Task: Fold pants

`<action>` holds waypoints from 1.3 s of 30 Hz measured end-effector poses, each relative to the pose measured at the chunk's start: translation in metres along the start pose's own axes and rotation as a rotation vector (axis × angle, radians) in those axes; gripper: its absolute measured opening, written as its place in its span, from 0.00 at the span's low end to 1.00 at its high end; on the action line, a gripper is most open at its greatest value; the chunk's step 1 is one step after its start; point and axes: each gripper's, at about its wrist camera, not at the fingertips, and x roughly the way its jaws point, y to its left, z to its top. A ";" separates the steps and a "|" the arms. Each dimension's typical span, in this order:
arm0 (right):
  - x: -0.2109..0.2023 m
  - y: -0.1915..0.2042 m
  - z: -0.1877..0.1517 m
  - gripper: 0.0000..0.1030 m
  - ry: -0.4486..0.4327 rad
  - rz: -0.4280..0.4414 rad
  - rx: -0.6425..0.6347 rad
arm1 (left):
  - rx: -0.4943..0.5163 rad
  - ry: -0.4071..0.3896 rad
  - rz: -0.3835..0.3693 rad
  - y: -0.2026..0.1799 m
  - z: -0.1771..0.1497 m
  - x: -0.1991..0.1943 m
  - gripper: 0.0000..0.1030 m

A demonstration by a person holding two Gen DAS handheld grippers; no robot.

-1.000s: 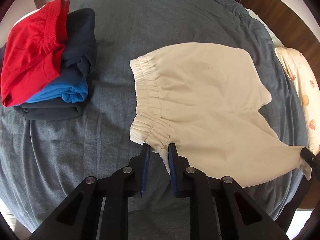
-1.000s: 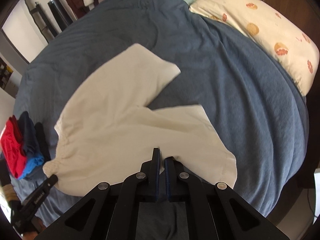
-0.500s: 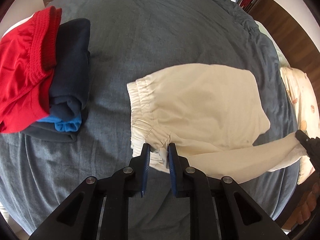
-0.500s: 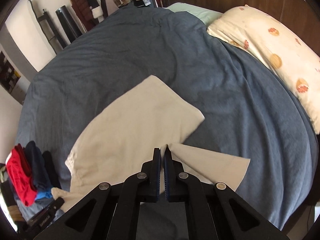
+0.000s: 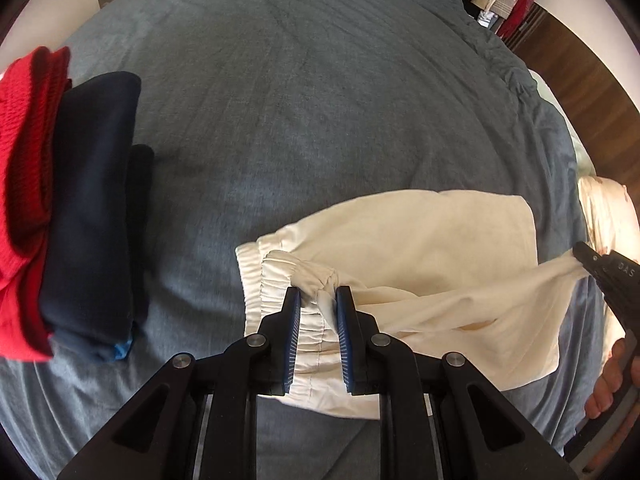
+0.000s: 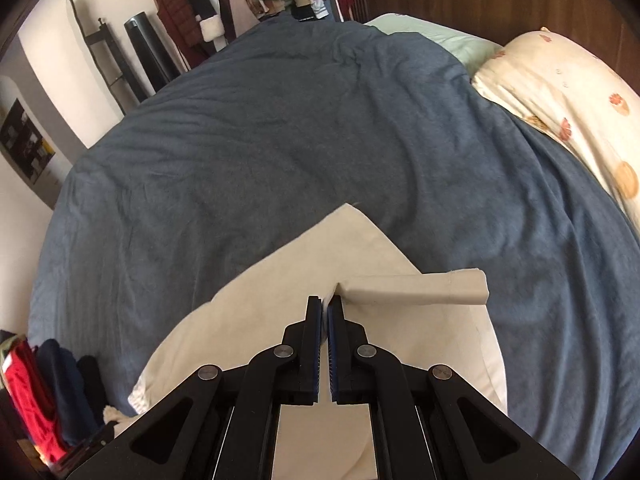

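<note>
Cream shorts (image 5: 432, 256) lie on a blue-grey bedspread (image 5: 304, 96). My left gripper (image 5: 318, 294) is shut on the near corner of the gathered waistband and holds it lifted over the far half. My right gripper (image 6: 325, 304) is shut on the hem of the near leg and holds it raised over the far leg (image 6: 320, 280). The right gripper also shows at the right edge of the left wrist view (image 5: 580, 254), pinching that hem. The lifted leg end (image 6: 420, 289) hangs rolled to the right.
A stack of folded clothes, red on navy (image 5: 60, 208), sits at the left on the bed. A floral pillow (image 6: 568, 92) lies at the right. Hanging clothes (image 6: 188, 4) and a wooden wall are beyond the bed.
Both grippers lifted the near half of the shorts and carried it away from me over the far half. The near leg now hangs above the far leg.
</note>
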 end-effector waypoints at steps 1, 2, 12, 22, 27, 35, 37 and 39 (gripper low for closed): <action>0.005 0.002 0.004 0.04 0.001 0.001 -0.008 | -0.001 0.000 0.000 0.000 0.002 0.002 0.18; 0.011 0.006 0.007 0.04 0.001 0.000 -0.019 | 0.000 -0.001 0.001 0.000 0.004 0.005 0.18; 0.074 0.035 0.033 0.04 0.038 -0.024 -0.115 | 0.013 0.046 0.019 0.008 0.016 0.030 0.37; 0.104 0.049 0.038 0.04 0.013 -0.105 -0.171 | 0.185 -0.026 0.053 0.004 0.012 0.007 0.61; 0.114 0.054 0.044 0.04 0.013 -0.119 -0.190 | 0.265 -0.031 0.057 0.002 0.013 0.022 0.63; 0.091 0.055 0.036 0.31 0.015 -0.104 -0.251 | 0.301 -0.016 0.012 0.006 0.022 0.051 0.63; 0.088 0.053 0.033 0.30 0.011 -0.136 -0.310 | 0.323 -0.013 0.027 0.001 0.021 0.057 0.63; 0.085 0.047 0.028 0.30 0.003 -0.177 -0.365 | 0.345 -0.025 0.041 -0.005 0.018 0.060 0.63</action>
